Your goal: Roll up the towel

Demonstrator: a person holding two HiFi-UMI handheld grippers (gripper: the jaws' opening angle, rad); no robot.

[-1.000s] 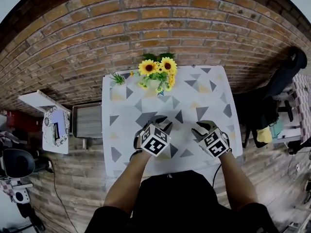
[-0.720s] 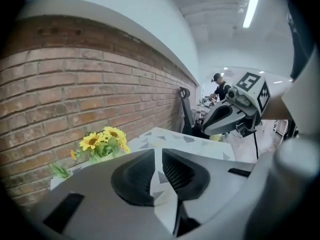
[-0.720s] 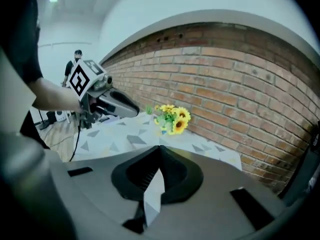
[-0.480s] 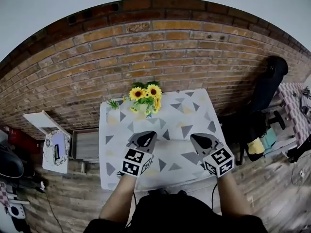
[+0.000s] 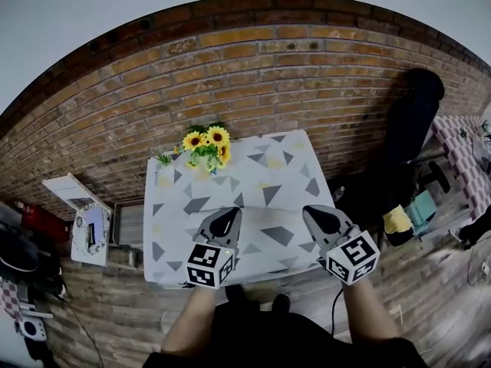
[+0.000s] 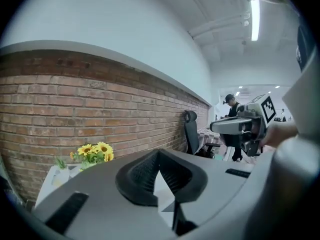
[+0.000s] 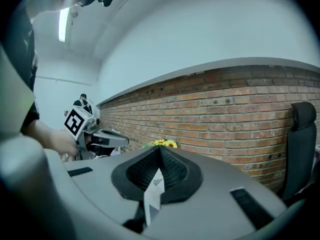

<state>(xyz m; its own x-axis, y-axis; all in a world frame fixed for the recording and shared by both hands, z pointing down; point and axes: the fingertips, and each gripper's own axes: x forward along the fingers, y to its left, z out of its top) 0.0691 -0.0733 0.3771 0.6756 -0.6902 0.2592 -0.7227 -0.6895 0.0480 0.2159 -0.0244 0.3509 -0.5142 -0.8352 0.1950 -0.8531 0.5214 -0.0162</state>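
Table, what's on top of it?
Sunflowers and a little green plant stand at the table's far edge. The left gripper and right gripper, held above, cover bits of its near part.

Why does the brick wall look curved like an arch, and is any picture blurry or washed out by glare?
Head view: the wide-angle lens bows the red brick wall into an arch; the light is even and nothing is blurred. Left gripper view: the ceiling strip light glares white, and the corners go black. Right gripper view: the same bending and black corners.
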